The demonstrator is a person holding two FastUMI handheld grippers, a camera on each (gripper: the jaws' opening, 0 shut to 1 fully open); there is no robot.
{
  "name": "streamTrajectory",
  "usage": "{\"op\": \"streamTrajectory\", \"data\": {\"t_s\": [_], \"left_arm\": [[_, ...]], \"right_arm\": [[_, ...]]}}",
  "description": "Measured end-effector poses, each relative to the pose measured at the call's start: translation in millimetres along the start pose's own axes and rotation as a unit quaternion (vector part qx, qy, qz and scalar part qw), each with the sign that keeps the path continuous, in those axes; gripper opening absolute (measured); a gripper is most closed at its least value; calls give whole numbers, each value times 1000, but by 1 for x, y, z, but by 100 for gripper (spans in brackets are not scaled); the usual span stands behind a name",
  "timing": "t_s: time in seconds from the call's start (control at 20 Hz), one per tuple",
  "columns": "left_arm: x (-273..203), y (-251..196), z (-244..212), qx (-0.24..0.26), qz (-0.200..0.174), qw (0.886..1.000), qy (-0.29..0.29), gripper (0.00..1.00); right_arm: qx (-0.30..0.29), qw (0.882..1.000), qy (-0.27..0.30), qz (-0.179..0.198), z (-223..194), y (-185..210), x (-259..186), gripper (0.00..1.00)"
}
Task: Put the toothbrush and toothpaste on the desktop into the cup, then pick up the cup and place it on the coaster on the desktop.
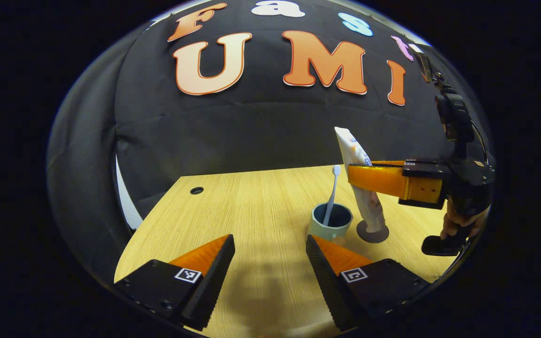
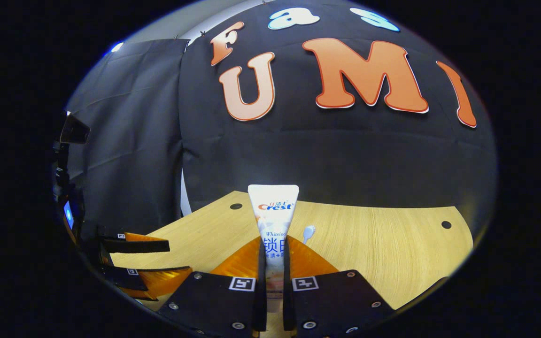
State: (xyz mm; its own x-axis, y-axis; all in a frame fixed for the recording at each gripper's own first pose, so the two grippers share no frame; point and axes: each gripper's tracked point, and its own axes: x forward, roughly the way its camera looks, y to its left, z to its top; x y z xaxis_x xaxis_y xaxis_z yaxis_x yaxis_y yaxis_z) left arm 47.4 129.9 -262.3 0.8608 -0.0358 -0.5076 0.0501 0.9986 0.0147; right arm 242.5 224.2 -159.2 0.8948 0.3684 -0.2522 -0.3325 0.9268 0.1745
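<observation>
One tube (image 2: 273, 230) pinched upright in right gripper (image 2: 270, 277), left gripper (image 1: 270, 256) gaping wide near cup (image 1: 330, 225): risking clipping brush (image 1: 332, 195), tipping cup.

Cup (image 1: 330, 224), pale outside, dark blue inside, upright on wooden desktop (image 1: 251, 211), toward right edge. White toothbrush (image 1: 332, 195) stands in cup, head up, leaning on rim. Toothpaste (image 1: 362, 188), white printed tube, held near-upright beside cup, flat crimped end up. Dark round coaster (image 1: 373, 232) flat on desktop just right of cup.
</observation>
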Motion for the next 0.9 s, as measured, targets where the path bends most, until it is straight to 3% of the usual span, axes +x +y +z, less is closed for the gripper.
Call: {"op": "streamTrajectory", "data": {"t_s": [0.45,0.9], "left_arm": [[0,5,-17,-12,17,1000,18,92],[5,-4,-20,-4,14,999,34,92]], "right_arm": [[0,998,-52,27,15,-5,43,14],[7,999,-30,37,-26,-9,52,14]]}}
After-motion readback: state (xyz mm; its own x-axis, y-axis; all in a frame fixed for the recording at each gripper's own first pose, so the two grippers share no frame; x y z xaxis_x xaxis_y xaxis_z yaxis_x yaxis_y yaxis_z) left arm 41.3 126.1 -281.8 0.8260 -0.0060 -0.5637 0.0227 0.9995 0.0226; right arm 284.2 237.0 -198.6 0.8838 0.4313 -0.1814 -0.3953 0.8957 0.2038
